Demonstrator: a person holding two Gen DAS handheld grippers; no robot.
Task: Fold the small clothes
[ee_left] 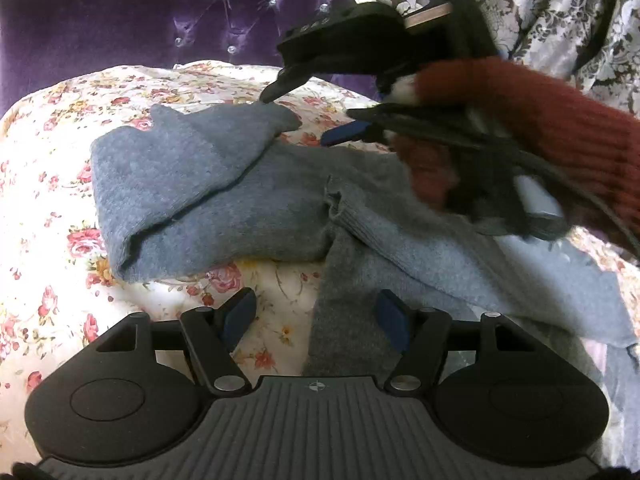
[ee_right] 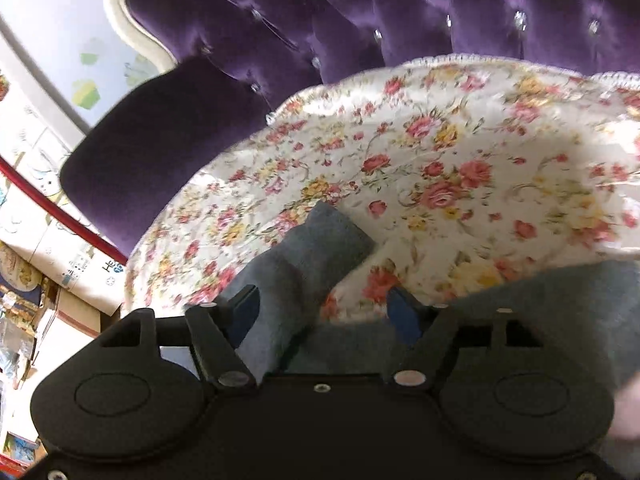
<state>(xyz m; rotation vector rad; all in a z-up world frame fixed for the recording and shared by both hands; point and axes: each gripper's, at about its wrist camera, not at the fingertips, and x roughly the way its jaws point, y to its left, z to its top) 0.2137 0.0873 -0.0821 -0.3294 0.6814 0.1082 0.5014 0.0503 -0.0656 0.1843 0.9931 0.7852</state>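
On floral cover (ee_left: 52, 184): grey garment (ee_left: 224, 200), partly folded. Left tongs (ee_left: 316, 320) open over it. Right tongs (ee_right: 324, 312) open, nothing gripped.

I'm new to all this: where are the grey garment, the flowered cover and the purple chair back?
grey garment (ee_left: 208, 216): left wrist view, on its folded body.
flowered cover (ee_right: 460, 152): right wrist view, on bare cloth.
purple chair back (ee_right: 360, 12): right wrist view, on the tufted padding.
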